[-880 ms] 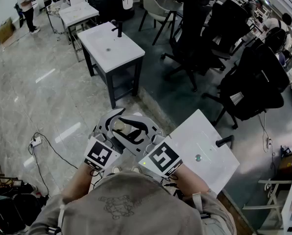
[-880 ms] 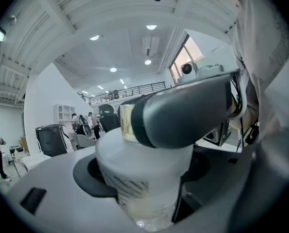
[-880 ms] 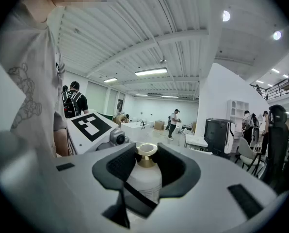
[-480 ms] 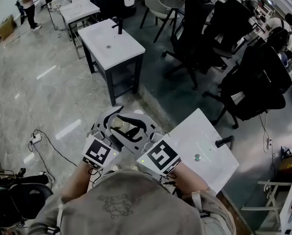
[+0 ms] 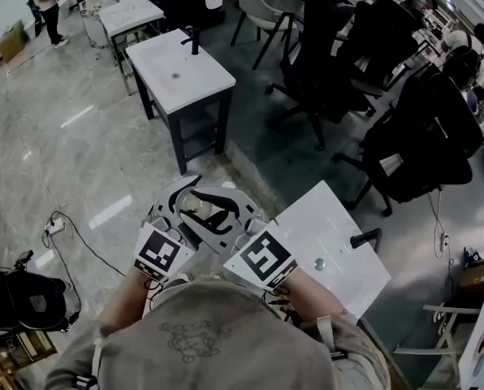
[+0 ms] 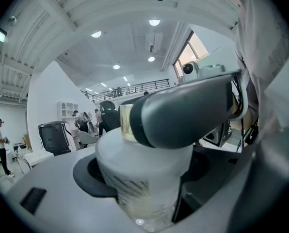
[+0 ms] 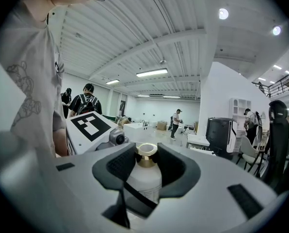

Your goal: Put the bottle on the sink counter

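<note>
A white bottle with a gold neck is held close in front of the person's chest, to the left of the near white sink counter. My right gripper is shut on the bottle's neck, its dark pads hugging it just under the gold rim. My left gripper stands wide open around the bottle's body, and a thin dark gap shows beside the left pad. In the left gripper view, a right gripper finger crosses the neck.
The near counter carries a black faucet and a drain. A second sink counter stands farther off on dark legs. Black office chairs crowd the right. A cable and plug lie on the marble floor at left.
Both grippers and the bottle keep the same pose against the body. The view has drifted slightly, so the near sink counter sits a little further left and lower.
</note>
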### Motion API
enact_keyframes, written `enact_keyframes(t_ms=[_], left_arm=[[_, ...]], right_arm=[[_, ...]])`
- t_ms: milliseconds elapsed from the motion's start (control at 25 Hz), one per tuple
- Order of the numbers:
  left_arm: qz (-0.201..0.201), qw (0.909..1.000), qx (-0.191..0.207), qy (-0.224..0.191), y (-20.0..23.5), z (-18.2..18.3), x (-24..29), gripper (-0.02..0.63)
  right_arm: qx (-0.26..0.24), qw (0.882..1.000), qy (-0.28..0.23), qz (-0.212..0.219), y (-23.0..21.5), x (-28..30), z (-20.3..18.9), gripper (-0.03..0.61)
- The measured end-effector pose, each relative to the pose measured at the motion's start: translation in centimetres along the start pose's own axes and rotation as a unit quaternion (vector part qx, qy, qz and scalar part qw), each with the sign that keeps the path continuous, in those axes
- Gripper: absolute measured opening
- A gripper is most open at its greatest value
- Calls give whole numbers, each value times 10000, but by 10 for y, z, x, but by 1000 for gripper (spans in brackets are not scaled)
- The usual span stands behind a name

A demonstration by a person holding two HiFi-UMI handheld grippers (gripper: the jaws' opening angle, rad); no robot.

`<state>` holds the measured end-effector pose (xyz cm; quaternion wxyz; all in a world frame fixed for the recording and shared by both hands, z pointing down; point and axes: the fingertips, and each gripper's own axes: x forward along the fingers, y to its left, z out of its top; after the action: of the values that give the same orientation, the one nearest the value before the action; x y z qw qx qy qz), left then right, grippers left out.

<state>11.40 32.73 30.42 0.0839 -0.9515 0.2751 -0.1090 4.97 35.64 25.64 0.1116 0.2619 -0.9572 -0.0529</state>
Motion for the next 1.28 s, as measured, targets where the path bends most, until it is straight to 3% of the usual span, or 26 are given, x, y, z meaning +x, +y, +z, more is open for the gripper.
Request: enact_keyframes(t_ms=[600,960,1280], left_arm=[[190,9998,-38,84,-1,-14,24,342],[218,9998,20,28,34,-38,36,342],[178,9998,-82,97,94,-65,47,342]], right_arm=[[17,9997,-23,228,-16,-6,-21,141],[-57,9998,-27,186,-39,28,-37,141],[51,9997,65,239,-73,85,-47,141]])
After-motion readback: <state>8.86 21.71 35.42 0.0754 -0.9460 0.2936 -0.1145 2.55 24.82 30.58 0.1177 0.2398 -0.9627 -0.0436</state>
